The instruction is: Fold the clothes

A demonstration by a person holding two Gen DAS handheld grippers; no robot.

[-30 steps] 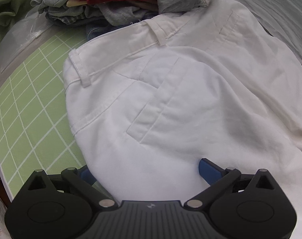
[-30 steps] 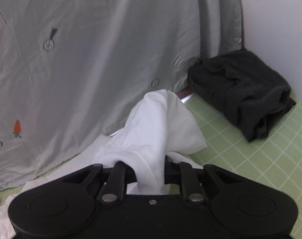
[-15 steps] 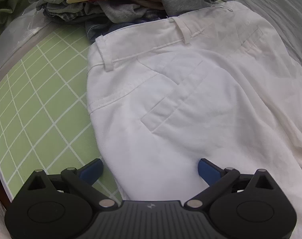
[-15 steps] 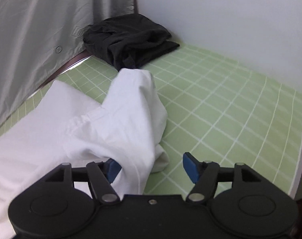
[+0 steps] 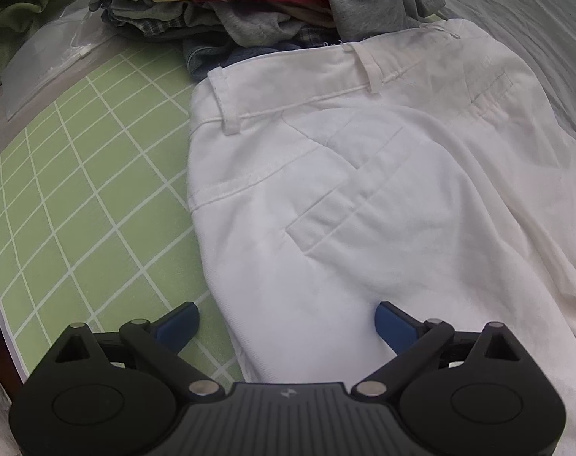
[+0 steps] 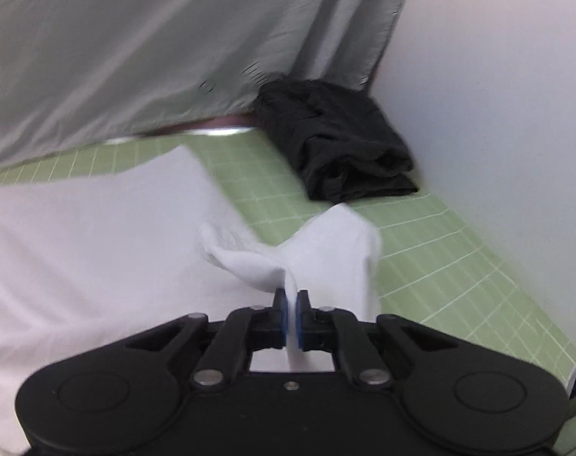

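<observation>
The white cotton trousers [image 5: 364, 197] lie flat on the green gridded mat [image 5: 78, 190], waistband beside a pile of mixed folded clothes [image 5: 257, 3]. The left gripper [image 5: 286, 319] hovers over them, jaws wide apart and empty as before. The right gripper [image 6: 291, 313], open half a second ago, has now closed on a trouser-leg fold [image 6: 326, 254] near the black folded garment [image 6: 337, 144].

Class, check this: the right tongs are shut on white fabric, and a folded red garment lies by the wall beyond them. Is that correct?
Not quite. The right wrist view shows the right tongs shut on the white fabric, but the folded garment by the wall is black, not red.
</observation>
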